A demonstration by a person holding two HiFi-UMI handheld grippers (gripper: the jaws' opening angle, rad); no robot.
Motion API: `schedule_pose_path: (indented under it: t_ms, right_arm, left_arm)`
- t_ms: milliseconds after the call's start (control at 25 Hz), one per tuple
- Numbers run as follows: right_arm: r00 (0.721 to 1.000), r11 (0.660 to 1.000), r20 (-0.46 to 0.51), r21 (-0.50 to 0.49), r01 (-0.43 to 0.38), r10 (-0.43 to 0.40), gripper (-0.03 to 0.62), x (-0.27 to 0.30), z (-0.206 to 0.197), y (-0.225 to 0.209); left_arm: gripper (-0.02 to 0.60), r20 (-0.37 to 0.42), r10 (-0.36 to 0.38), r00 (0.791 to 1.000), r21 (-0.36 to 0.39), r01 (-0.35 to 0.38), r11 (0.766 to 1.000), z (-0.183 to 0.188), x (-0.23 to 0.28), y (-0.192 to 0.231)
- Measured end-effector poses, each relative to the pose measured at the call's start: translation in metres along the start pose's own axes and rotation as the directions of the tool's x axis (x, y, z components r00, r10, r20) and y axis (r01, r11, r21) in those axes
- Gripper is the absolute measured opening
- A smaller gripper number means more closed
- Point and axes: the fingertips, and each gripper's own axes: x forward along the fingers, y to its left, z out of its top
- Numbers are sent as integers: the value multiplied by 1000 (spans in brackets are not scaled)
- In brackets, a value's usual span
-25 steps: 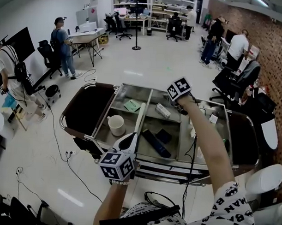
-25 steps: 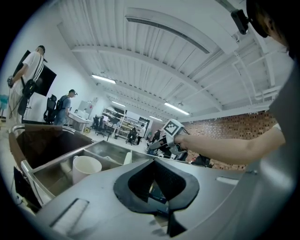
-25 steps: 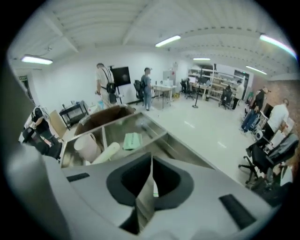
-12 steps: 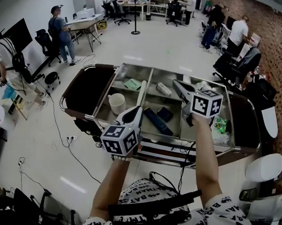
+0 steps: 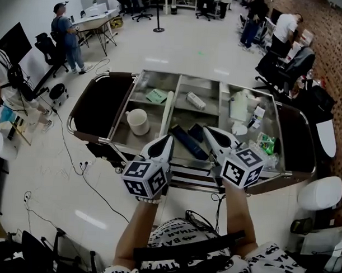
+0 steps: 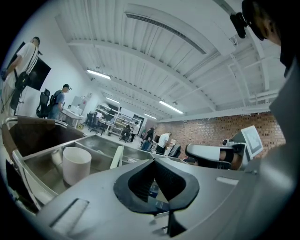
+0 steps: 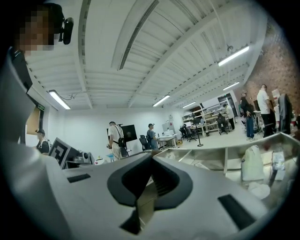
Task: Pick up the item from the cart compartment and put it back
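The box [image 5: 196, 100] lies in the middle bay of the cart [image 5: 96, 111], toward 12 o'clock, with a long dark bar [image 5: 185, 142] and a small dark pack [image 5: 196, 132] toward 6. A cup [image 5: 138, 121] stands in the left bay at 9 o'clock. A bottle [image 5: 238, 105] and a green bag [image 5: 266, 144] sit in the right bay at 3. The left tool [image 5: 168, 140] and the right tool [image 5: 208, 130] hover over the near rim, each pressed together on nothing. Print on the packs is too small to read. The cubes [image 5: 146, 179] carry square black-and-white markers.
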Motion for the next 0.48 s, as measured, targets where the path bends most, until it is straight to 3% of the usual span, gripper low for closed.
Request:
schedule_pose_path:
  t_ms: [480]
  right_arm:
    - [1000,1000,8,13,-28,28,2,-36,-49,36]
  left_arm:
    - [0,19,-6,1000,2,6,1000,-32,-31,-19]
